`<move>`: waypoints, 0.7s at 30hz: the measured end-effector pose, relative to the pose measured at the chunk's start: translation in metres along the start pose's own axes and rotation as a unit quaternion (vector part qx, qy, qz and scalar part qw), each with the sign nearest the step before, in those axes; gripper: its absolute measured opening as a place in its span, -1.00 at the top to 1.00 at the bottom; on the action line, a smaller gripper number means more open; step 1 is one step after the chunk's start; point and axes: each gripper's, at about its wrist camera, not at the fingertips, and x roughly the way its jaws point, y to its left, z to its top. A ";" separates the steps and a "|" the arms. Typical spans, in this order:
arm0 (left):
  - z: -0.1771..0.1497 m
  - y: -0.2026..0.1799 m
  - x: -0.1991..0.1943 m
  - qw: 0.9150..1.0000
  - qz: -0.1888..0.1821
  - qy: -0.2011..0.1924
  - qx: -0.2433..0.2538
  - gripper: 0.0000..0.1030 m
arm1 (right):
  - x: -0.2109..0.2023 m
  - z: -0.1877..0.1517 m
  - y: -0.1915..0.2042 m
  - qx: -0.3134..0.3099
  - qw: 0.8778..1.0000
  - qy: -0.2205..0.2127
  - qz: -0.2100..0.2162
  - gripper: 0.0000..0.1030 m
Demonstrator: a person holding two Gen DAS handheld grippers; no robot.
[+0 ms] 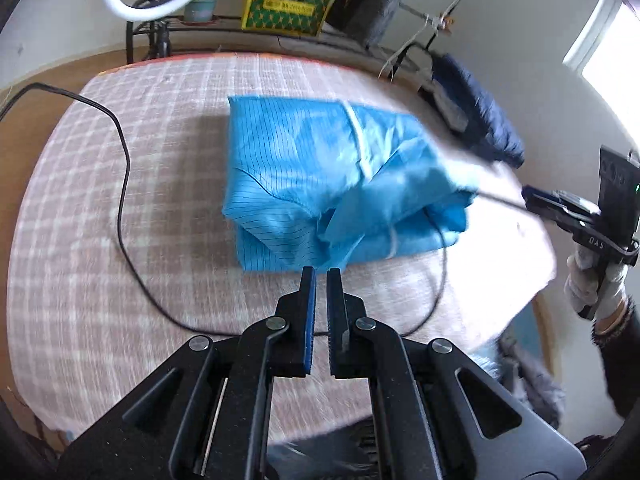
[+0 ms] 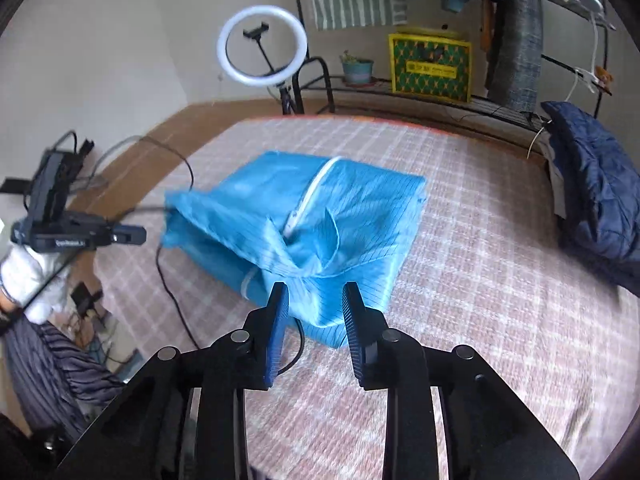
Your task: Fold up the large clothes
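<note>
A blue striped garment [image 1: 320, 168] with a white zip lies folded into a thick bundle on the checked bed cover [image 1: 120, 280]; one side flap looks blurred. My left gripper [image 1: 321, 276] is shut with nothing in it, just short of the bundle's near edge. In the right wrist view the same garment [image 2: 304, 220] lies ahead of my right gripper [image 2: 316, 290], whose jaws stand open and empty above its near corner. Each gripper shows in the other's view: the right one [image 1: 528, 195] at the right edge, the left one [image 2: 138, 236] at the left edge.
A black cable [image 1: 124, 184] loops across the bed and runs under the garment. A navy quilted jacket [image 2: 596, 192] lies at the bed's far right. Beyond the bed stand a ring light [image 2: 262, 46], a yellow-green box [image 2: 430, 68], a plant pot [image 2: 357, 70] and a clothes rack.
</note>
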 end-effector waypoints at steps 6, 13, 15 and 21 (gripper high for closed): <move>0.002 -0.003 -0.085 0.995 -0.025 -0.089 -0.027 0.98 | -0.095 -0.006 0.018 0.002 0.997 -0.075 0.025 0.49; 0.014 -0.010 -0.144 0.989 -0.042 -0.135 -0.042 0.20 | -0.162 -0.009 0.027 0.009 0.991 -0.131 0.034 0.29; 0.016 -0.011 -0.136 0.990 -0.032 -0.133 -0.041 0.01 | -0.155 -0.013 0.024 0.021 0.991 -0.126 0.041 0.25; 0.018 0.016 -0.049 0.991 -0.040 -0.050 -0.117 0.01 | -0.074 -0.037 0.002 0.117 0.988 -0.048 0.090 0.25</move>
